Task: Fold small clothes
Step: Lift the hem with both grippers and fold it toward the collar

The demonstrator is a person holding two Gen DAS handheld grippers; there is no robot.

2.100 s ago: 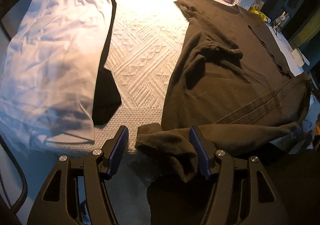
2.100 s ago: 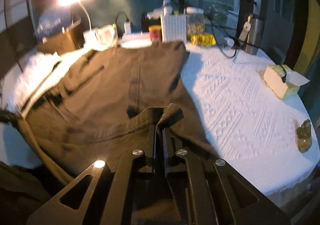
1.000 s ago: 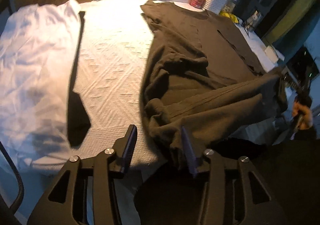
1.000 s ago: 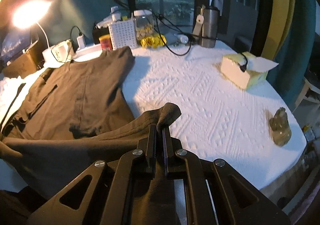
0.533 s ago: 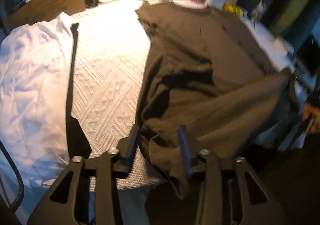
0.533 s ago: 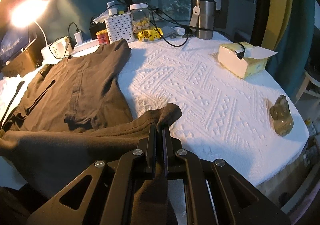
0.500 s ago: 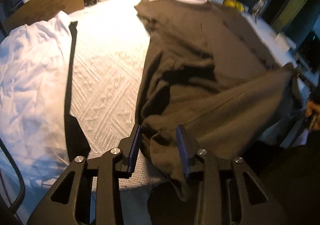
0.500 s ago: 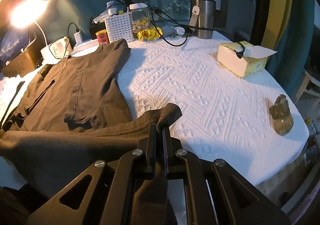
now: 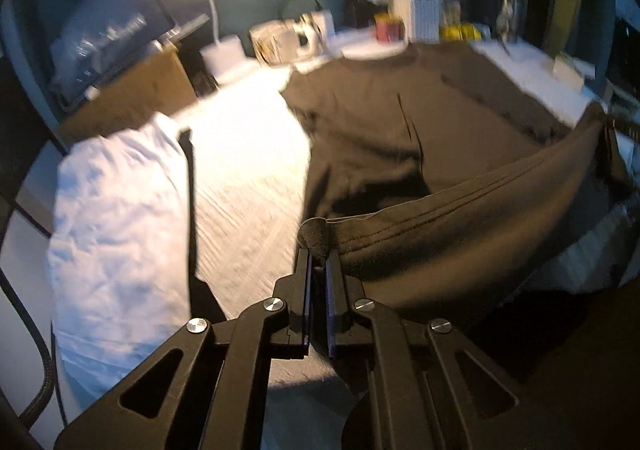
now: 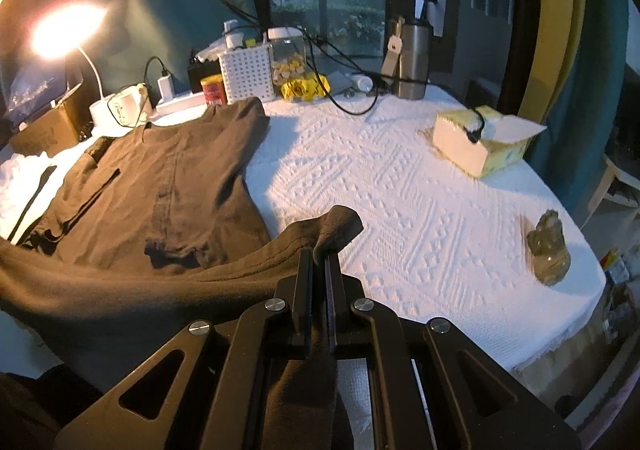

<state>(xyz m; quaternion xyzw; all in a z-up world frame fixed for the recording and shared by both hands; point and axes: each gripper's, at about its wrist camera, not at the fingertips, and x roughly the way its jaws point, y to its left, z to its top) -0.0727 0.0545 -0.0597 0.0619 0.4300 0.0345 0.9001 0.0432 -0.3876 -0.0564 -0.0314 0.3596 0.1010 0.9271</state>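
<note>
My left gripper has just clamped the brown shirt's near hem; right gripper pinches its corner — seemingly ready to fold.

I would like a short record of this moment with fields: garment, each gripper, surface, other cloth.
garment: dark shirt, far part flat, near hem lifted off the table
left gripper: shut on one hem corner
right gripper: shut on the other hem corner
surface: white textured cover
other cloth: white garment, lying left of the shirt
</note>
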